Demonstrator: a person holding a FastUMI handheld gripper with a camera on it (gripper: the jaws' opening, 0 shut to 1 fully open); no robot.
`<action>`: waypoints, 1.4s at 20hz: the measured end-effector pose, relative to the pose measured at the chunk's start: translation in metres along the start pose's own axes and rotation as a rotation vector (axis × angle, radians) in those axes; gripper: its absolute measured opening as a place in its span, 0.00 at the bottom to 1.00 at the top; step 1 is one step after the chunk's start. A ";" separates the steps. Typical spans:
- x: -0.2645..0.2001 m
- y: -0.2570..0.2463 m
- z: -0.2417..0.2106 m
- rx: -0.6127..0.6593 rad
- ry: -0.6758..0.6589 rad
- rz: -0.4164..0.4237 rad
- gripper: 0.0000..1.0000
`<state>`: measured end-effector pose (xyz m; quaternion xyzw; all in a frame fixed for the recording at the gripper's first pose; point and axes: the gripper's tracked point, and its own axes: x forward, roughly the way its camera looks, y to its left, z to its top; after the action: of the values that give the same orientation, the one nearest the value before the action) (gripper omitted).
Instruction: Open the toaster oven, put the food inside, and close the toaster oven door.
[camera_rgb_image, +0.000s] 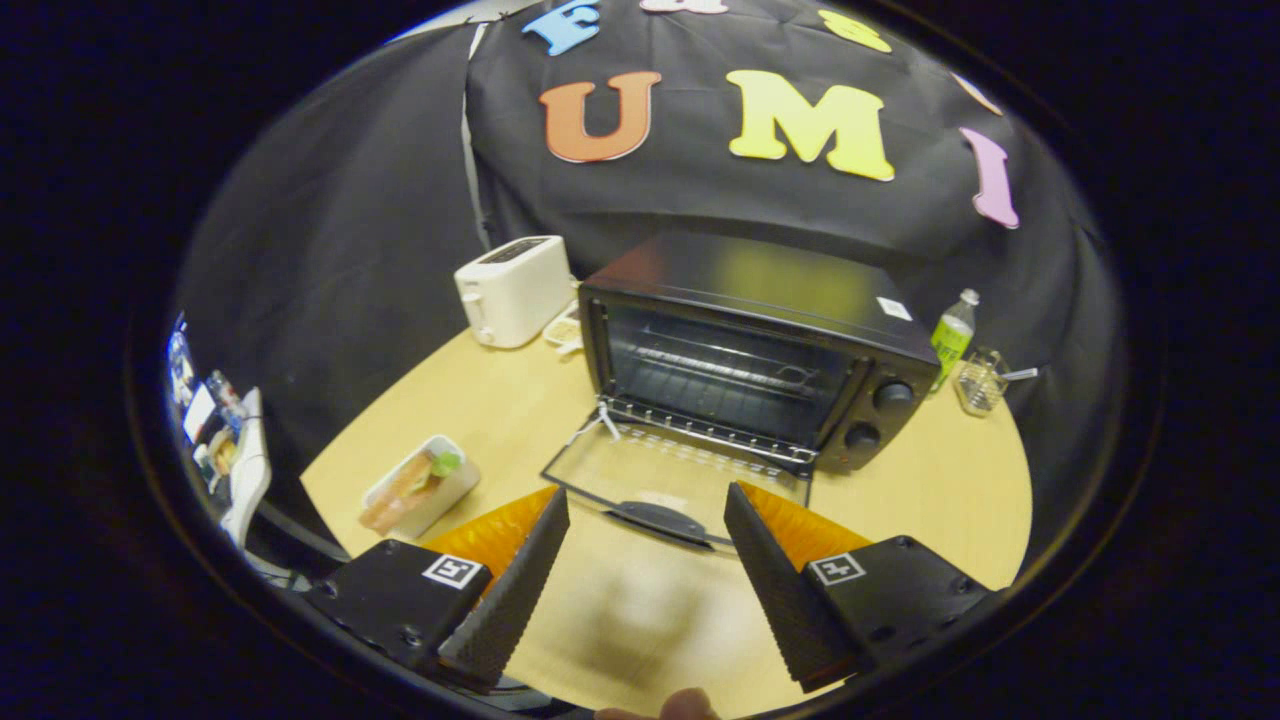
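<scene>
Hovering tool (645, 510): fingers spread apart, holding nothing
Toaster oven (745, 350): door (660, 480) flat down, ready for loading
Sandwich (405, 485): in its white tray (455, 490) on desk (500, 410), left of door, probably next grab

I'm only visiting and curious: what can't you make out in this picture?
- Food in the white rectangular dish: too small to identify.
- Contents of the clear glass jar: too small.
- Black toaster oven: its rear interior is dark.
- Open gripper: holds nothing.
</scene>
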<state>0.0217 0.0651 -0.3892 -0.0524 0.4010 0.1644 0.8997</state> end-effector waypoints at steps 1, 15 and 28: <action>-0.003 0.014 0.000 0.020 0.024 0.059 1.00; 0.038 0.183 -0.042 0.612 0.355 0.504 0.98; 0.091 0.203 -0.057 0.775 0.452 0.475 0.41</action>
<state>-0.0304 0.2662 -0.4874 0.3438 0.6182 0.1883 0.6813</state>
